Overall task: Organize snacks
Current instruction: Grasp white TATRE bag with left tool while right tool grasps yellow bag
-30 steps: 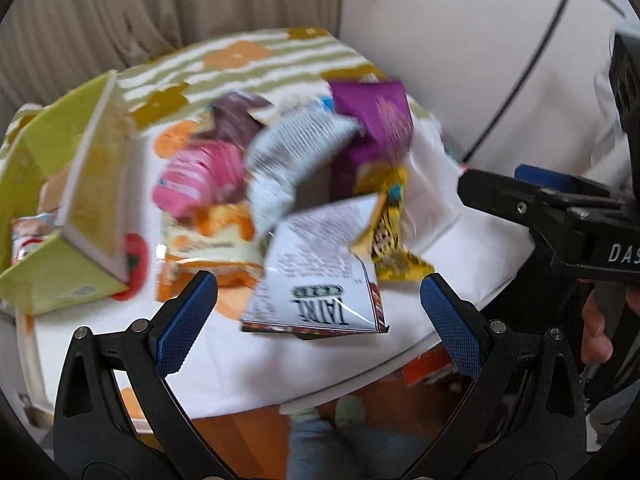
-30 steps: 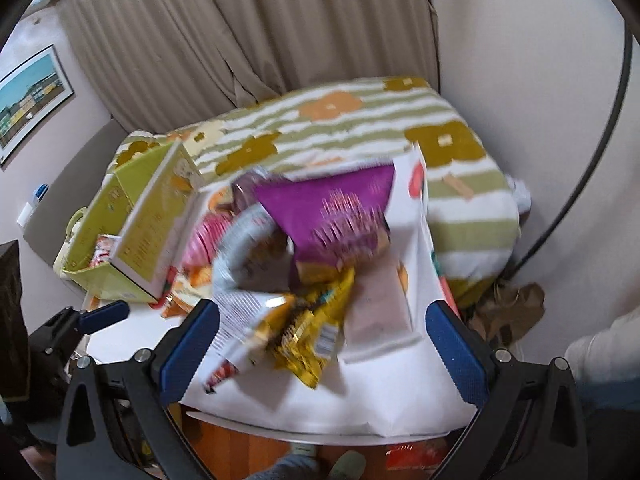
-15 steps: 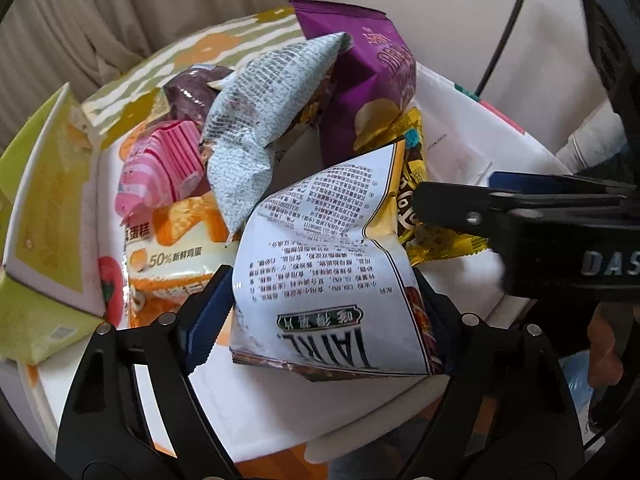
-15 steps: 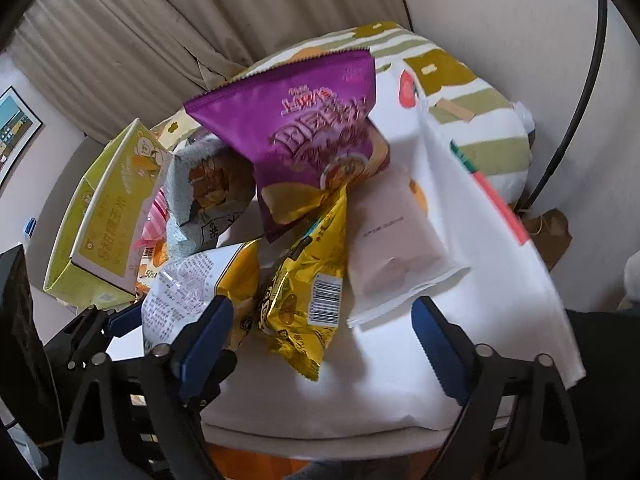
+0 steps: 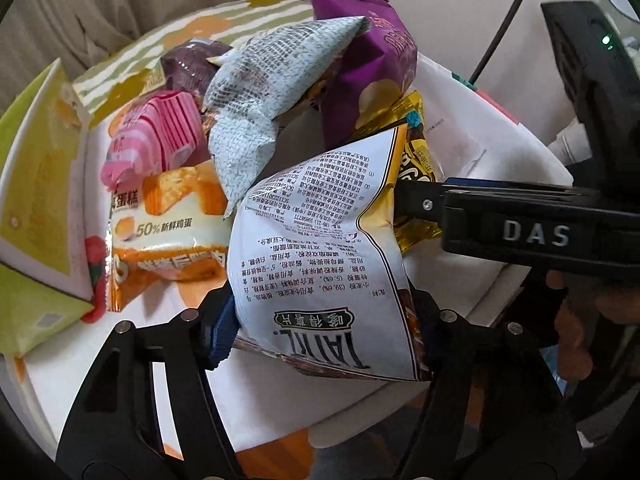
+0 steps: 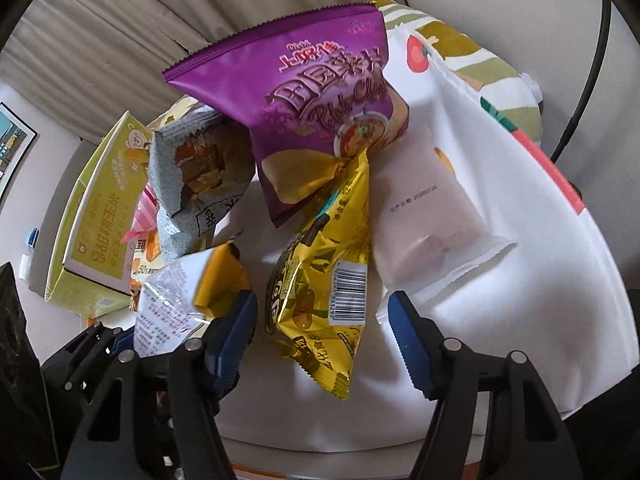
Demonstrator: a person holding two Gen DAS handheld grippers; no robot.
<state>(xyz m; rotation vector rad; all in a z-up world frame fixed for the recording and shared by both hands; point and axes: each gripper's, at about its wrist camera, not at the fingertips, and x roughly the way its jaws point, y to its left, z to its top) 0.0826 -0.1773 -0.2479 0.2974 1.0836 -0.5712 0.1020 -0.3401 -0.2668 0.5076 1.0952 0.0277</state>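
A pile of snack bags lies on a white cloth-covered table (image 5: 280, 416). My left gripper (image 5: 324, 332) is shut on a white and yellow bag (image 5: 320, 264) with printed text, pads pressed against both its sides. That bag also shows in the right wrist view (image 6: 180, 300). My right gripper (image 6: 324, 336) is open around the lower end of a yellow foil bag (image 6: 324, 296), pads apart from it. A purple chip bag (image 6: 316, 112), a grey speckled bag (image 6: 192, 176) and a pale pink packet (image 6: 428, 208) lie behind.
A yellow-green box (image 5: 36, 200) stands at the left, also in the right wrist view (image 6: 96, 216). A pink packet (image 5: 160, 136) and an orange cake packet (image 5: 168, 220) lie beside it. The right gripper's arm (image 5: 520, 232) crosses the left wrist view. The table edge is near.
Both grippers moved in toward the pile. My left gripper closed on the white and yellow bag. My right gripper narrowed around the yellow foil bag.
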